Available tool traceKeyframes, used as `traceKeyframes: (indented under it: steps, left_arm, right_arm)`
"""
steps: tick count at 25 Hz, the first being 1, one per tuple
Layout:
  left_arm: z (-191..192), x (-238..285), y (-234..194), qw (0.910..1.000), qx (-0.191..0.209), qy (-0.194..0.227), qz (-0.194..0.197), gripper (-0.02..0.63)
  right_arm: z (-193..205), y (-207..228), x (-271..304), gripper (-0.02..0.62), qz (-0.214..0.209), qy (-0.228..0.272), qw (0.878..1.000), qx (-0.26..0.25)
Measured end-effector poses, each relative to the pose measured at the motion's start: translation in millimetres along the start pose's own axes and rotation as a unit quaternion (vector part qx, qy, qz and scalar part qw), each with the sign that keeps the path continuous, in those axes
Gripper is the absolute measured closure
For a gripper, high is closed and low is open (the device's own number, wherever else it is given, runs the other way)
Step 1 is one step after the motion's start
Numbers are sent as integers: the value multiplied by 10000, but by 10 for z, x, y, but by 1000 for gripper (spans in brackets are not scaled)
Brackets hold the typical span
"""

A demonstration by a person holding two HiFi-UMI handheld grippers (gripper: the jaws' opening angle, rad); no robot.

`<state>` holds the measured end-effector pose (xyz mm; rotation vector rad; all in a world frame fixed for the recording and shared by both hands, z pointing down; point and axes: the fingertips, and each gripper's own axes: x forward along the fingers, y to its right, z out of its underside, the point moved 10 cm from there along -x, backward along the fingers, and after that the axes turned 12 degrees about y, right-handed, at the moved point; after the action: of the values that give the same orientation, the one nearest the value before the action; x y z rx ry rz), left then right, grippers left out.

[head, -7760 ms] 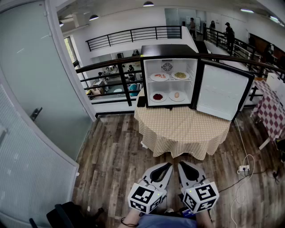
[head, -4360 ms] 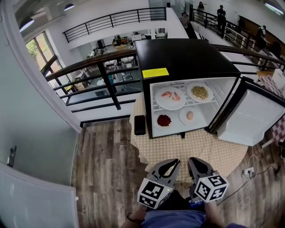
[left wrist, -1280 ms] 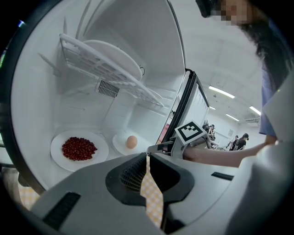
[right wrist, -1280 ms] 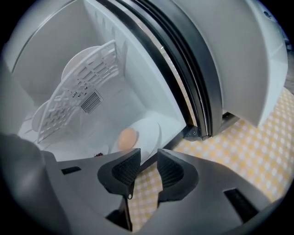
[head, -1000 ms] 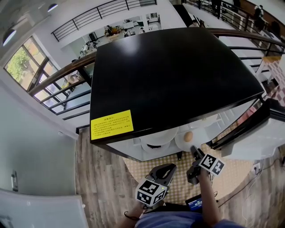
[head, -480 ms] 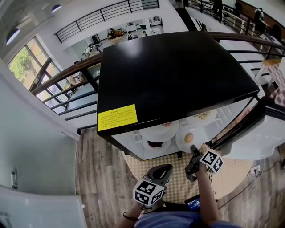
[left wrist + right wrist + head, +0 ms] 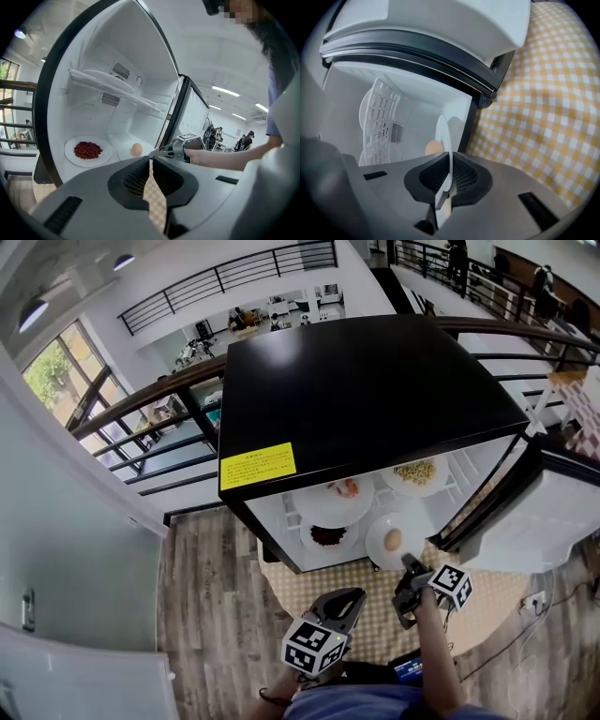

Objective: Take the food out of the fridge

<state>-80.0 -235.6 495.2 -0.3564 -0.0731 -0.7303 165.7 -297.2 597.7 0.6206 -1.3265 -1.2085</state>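
I am pinching the near rim of the white plate (image 7: pixel 376 545) that is carrying the egg (image 7: pixel 393 539), on the right side of the floor of the open fridge (image 7: pixel 375 390). The step in hand, as I judge it, is drawing that plate out toward me. To do it well I am planning on keeping the plate level, since the egg is lying loose and looks ready to roll. I am also planning on pulling straight back and slowly over the fridge's front lip, staying clear of the door (image 7: pixel 553 521) standing open to the right and of the plate of red food (image 7: pixel 327 535) just to the left. The checked bench (image 7: pixel 286 585) in front is looking like the nearest landing place. My right hand-held gripper (image 7: pixel 407 564) has just been closing its jaws, and they are now pressing together on the plate's thin rim. My left hand-held gripper (image 7: pixel 358 594) is hanging near me over the bench, jaws together, gripping nothing.
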Motion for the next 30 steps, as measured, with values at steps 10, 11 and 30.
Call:
traceKeyframes:
  steps: [10,11,30]
  left_arm:
    - [-75,-285,238,9996,153,236,20,588]
    - [-71,-324,270,9996,164,244,21,588]
    - [-12,-1225,872,9964,252,776,-235,588]
  right_arm:
    - [160,-15,-511,571,-53,-197,9997,117]
    - [178,-39,-576,572,-95,-202,9997,134]
    - [572,-398,-2017,572,-861,-330,9956,184]
